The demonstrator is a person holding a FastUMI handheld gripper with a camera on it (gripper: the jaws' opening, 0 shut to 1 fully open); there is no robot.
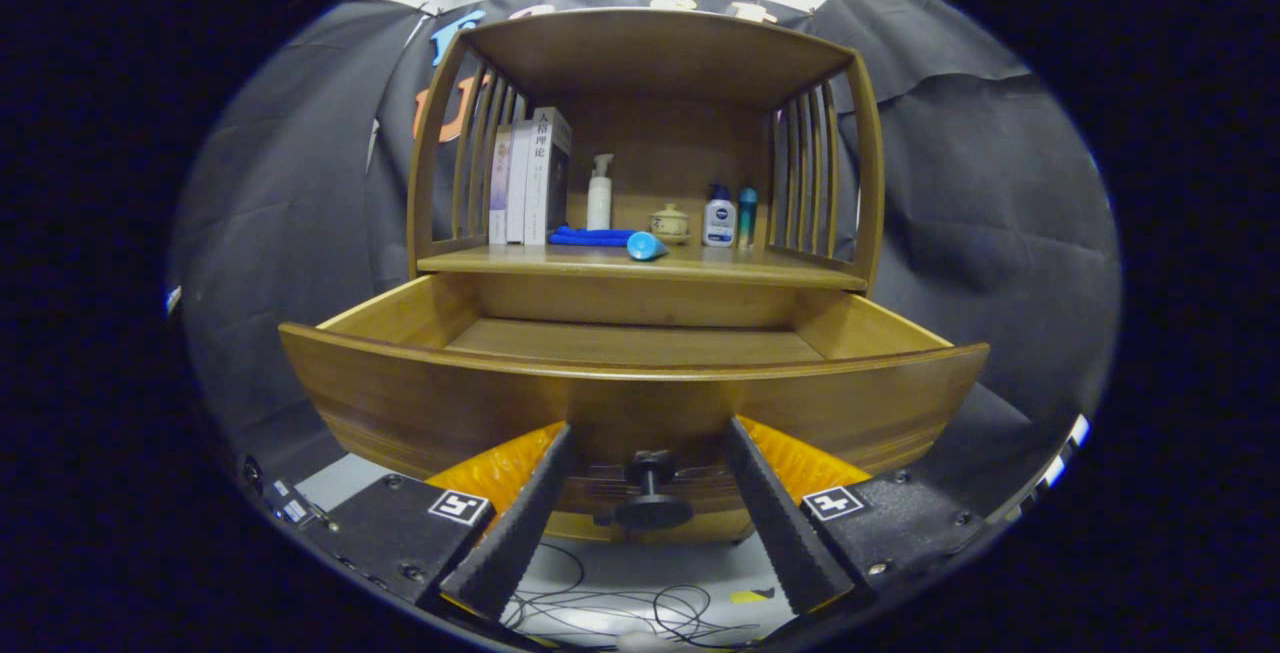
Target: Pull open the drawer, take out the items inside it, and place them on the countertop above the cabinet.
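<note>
the cabinet [640, 133] stands dead ahead of the gripper [650, 453], its counter [560, 262] carrying books [530, 178] at the left edge, then a white pump bottle [599, 193], a blue cloth [590, 236], a blue tube [646, 246] lying at the front edge, a small lidded pot [669, 223] and two bottles [730, 216] toward the right. below it the drawer [630, 398] is pulled out toward the gripper, and what shows of its floor looks bare. the drawer's knob [650, 488] sits between the spread fingers, neither touching it, so the gripper is wide and holds nothing. any reach into the drawer must go up over its front wall, then forward.
</note>
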